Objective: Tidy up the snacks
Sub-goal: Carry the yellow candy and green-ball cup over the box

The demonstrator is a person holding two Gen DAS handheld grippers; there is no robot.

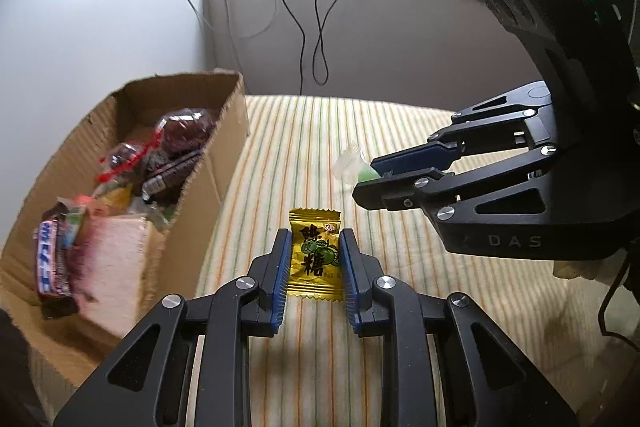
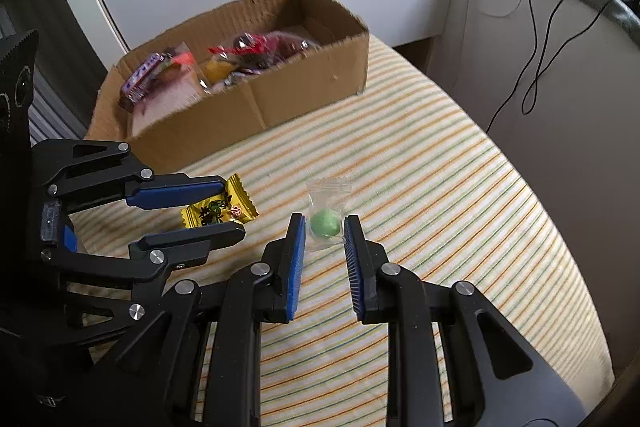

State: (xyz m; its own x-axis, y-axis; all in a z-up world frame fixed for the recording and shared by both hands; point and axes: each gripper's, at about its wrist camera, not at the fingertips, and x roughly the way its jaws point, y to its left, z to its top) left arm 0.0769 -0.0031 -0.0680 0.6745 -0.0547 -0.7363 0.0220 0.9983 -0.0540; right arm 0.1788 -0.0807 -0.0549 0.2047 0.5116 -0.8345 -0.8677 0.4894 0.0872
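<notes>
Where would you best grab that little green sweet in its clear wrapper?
Across the round green candy itself, from above, one pad on each side. The clear wrapper around it is flat and flimsy; the ball is the only firm bulge. The right gripper grips it there.

Left gripper [image 1: 314, 247] fingers pinched nearly together, right gripper [image 2: 324, 231] likewise, both angled downward
</notes>
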